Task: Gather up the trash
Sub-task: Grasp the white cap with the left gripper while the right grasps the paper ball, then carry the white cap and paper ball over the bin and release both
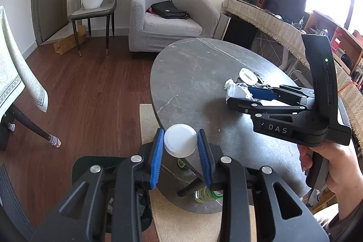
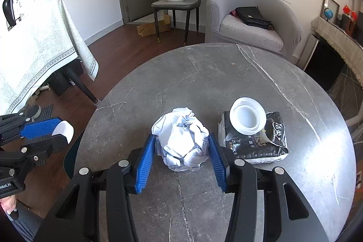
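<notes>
A white fluted paper cup (image 1: 180,140) is pinched between the blue pads of my left gripper (image 1: 180,144), held in the air past the near left edge of the round grey table (image 1: 192,74). The right wrist view shows that gripper (image 2: 48,132) at the far left, off the table. On the tabletop (image 2: 204,74) lies a crumpled white paper ball (image 2: 181,142). My right gripper (image 2: 181,151) has both blue pads against its sides. From the left wrist view, paper bulges out of the right gripper (image 1: 240,94).
A white plastic lid (image 2: 247,116) sits on a black tissue pack (image 2: 258,146) right of the ball. A dark round container (image 1: 86,167) stands on the floor below the left gripper. Green bottles (image 1: 206,194) lie under the table. A grey armchair (image 2: 249,22) stands beyond.
</notes>
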Motion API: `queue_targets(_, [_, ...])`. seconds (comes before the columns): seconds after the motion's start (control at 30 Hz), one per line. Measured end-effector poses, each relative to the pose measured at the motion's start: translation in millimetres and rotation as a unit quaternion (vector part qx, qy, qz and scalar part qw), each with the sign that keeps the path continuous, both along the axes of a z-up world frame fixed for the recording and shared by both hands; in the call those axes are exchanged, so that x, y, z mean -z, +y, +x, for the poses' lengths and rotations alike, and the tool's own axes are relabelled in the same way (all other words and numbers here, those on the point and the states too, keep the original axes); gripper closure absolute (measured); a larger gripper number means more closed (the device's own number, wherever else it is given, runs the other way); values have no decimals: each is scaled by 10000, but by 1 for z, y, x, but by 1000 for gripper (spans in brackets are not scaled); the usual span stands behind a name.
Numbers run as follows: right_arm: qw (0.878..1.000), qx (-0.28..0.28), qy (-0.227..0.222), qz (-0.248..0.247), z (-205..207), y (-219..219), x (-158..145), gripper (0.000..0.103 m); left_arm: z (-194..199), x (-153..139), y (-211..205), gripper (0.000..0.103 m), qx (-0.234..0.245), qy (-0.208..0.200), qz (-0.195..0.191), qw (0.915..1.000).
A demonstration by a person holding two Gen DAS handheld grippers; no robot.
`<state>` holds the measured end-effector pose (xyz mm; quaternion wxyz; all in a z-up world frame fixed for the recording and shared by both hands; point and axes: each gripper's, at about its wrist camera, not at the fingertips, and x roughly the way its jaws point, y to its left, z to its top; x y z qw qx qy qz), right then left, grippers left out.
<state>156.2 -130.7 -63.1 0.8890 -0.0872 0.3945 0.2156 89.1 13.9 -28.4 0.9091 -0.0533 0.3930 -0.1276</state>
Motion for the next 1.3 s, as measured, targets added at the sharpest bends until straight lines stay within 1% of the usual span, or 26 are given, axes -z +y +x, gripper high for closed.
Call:
queue_targets(0.23, [9996,-199,-130,168,-6,21,-17,59,-8,9,35,71,-276,76,28,9996])
queue_targets(0.57, [9970,-638,-192,406,-14,70,-33,59,-14,30,81,71,-627,354,123,9973])
queue_targets(0.67, [9960,-741,-195,460,-17,82,-36,59,-17,41,91,71,-708,522,186,9959])
queue_targets(0.93, [9936,-984,-180,523,-22,112,-38,59,-23,69,113,70,-829,914,312,9919])
queue_targets(1.17, [9914,-1202,-130,496,-25,138,-32,59,-28,88,130,70,-873,1172,409,9884])
queue_targets(1.3, [9903,-1290,-94,517,-27,148,-29,59,-32,100,134,70,-762,1333,579,9865])
